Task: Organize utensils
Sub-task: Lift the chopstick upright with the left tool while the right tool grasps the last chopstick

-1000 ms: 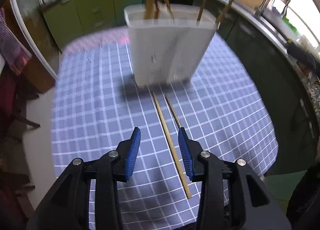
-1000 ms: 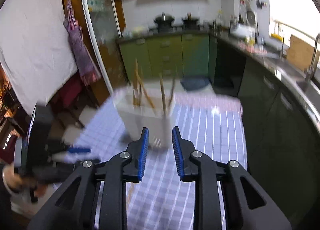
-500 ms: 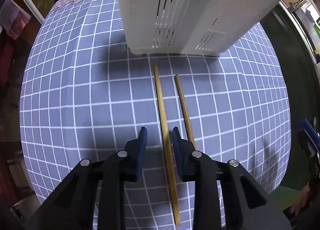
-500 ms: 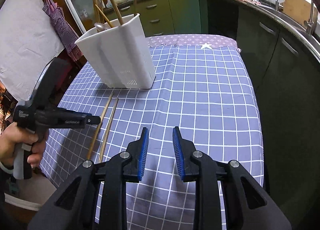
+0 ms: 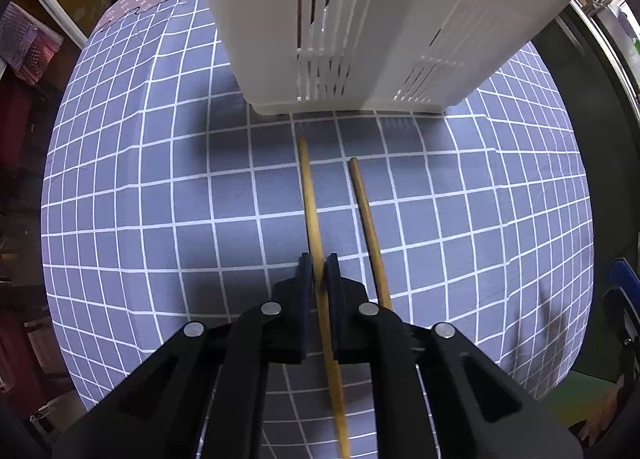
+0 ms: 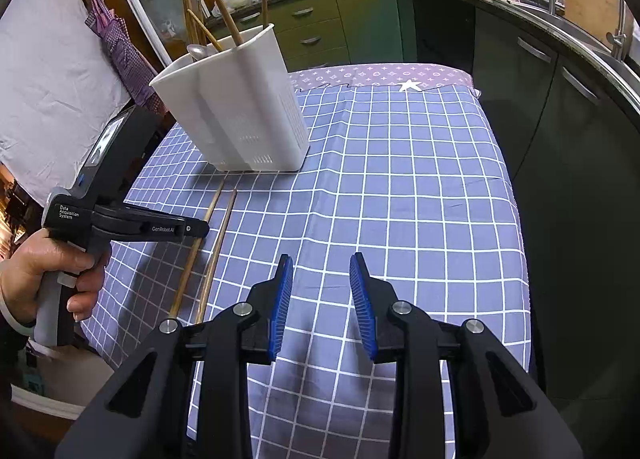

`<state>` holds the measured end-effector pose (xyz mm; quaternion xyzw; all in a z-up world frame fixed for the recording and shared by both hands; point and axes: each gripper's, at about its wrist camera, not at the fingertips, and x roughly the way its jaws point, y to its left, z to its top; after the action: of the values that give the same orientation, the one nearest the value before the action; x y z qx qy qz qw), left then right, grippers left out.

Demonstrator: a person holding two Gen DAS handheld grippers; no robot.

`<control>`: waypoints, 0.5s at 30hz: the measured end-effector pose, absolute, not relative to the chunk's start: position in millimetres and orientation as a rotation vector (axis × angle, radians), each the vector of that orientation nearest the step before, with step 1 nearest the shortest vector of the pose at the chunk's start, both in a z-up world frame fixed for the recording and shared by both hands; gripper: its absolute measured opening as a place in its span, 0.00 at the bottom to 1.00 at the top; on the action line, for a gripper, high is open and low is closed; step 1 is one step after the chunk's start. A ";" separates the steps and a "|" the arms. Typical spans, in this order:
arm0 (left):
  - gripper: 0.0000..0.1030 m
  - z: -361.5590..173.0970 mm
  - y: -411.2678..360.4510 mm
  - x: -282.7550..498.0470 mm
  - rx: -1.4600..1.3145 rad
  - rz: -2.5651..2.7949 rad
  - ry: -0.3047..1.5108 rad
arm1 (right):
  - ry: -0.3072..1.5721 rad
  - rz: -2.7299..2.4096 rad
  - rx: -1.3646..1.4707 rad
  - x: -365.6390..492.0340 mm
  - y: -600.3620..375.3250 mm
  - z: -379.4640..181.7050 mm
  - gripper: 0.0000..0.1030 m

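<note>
1. While the left gripper [image 5: 319,259] points straight down at the cloth, its jaws are pressed together on the left chopstick [image 5: 310,195], pinching it partway along the shaft. The stick lies flat on the checked tablecloth [image 5: 160,199], not yet lifted.
2. Right chopstick [image 5: 366,211]: loose on the cloth, just beside the pinched one and roughly parallel, passing close to the left gripper's right finger. Both tips end near the foot of the holder.
3. White utensil holder [image 6: 240,107]: upright on the table beyond the chopsticks, slotted low on its walls, already carrying several chopsticks and a spoon [image 6: 198,51].
4. Right gripper [image 6: 321,299]: spread, its jaws having just been opening, nothing between the blue pads; it hangs over bare cloth, well apart from both sticks.
5. Hand [image 6: 52,263] on the left tool's handle, seen from the right wrist view.
6. Hazards, as judged:
   - A pinch partway along a thin round stick may let it pivot or slide on lifting, dropping one end.
   - Fingers so close to the cloth may snag fabric and drag it, shifting the loose stick.
   - The neighbouring stick may roll if nudged by the finger.
   - A tilted stick may strike the holder's rim or the standing utensils rather than entering a compartment.
</note>
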<state>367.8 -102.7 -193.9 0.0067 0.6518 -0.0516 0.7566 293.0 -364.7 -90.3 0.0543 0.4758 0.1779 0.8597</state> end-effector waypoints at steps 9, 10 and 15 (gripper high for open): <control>0.07 -141.6 -79.0 333.0 0.038 -0.167 1.294 | 1.011 0.382 0.102 292.6 -359.2 -88.9 0.29; 0.07 -134.7 -76.9 328.7 0.040 -0.174 1.277 | 1.012 0.384 0.098 292.8 -357.1 -88.2 0.29; 0.06 -94.4 -62.7 302.0 0.054 -0.200 1.178 | 1.025 0.403 0.058 292.6 -338.8 -87.0 0.31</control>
<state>302.0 -62.7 -94.4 0.0253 0.5547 -0.0941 0.8263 292.6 -338.8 -87.0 0.0274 0.4869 0.1916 0.8518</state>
